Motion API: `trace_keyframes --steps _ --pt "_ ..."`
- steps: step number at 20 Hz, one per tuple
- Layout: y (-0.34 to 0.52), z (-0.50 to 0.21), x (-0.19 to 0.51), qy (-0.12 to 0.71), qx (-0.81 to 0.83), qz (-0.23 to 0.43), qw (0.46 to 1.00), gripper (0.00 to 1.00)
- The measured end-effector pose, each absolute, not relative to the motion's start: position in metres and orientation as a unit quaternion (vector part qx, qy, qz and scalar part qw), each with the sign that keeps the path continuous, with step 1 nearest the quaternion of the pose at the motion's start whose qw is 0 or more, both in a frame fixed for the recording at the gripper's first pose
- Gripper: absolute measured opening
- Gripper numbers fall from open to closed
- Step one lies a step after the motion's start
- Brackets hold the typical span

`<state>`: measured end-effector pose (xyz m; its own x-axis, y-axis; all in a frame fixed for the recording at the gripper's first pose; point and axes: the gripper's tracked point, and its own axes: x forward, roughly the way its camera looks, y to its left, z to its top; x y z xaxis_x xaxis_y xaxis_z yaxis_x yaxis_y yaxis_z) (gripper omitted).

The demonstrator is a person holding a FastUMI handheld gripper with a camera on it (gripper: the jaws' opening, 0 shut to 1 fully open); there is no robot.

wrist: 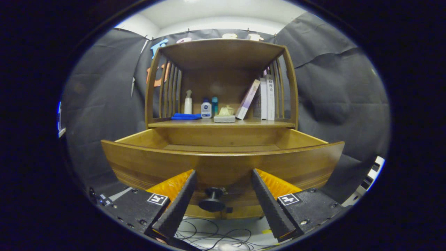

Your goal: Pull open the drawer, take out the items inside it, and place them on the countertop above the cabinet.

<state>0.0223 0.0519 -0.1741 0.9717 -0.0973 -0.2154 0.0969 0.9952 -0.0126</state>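
The wooden drawer (223, 164) is pulled out toward me, its curved front panel just ahead of my fingers. Its dark round knob (212, 200) sits low on the panel, between my fingers and apart from both. My gripper (223, 174) is open with nothing held. From here I see the drawer's inner walls and a strip of its floor (223, 147); whether anything lies inside is hidden by the front panel. Above it is the countertop shelf (223, 123) with a folded blue cloth (185, 116), a white spray bottle (188, 103), a white-and-blue bottle (206, 108), a teal bottle (215, 105) and a pale soap dish (224, 115).
Several books (262, 99) lean at the right of the shelf, against slatted side rails. A wooden top (223, 52) roofs the shelf. Black cables (216, 235) lie on the pale floor under the drawer. Black cloth walls surround the cabinet.
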Motion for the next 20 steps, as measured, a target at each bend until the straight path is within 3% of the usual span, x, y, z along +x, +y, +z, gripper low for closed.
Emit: trace_keyframes --steps 10,20 --pt "0.052 -0.175 0.041 0.116 0.005 -0.045 0.992 0.99" --pt "0.056 -0.170 0.109 0.098 -0.008 -0.053 0.994 0.99"
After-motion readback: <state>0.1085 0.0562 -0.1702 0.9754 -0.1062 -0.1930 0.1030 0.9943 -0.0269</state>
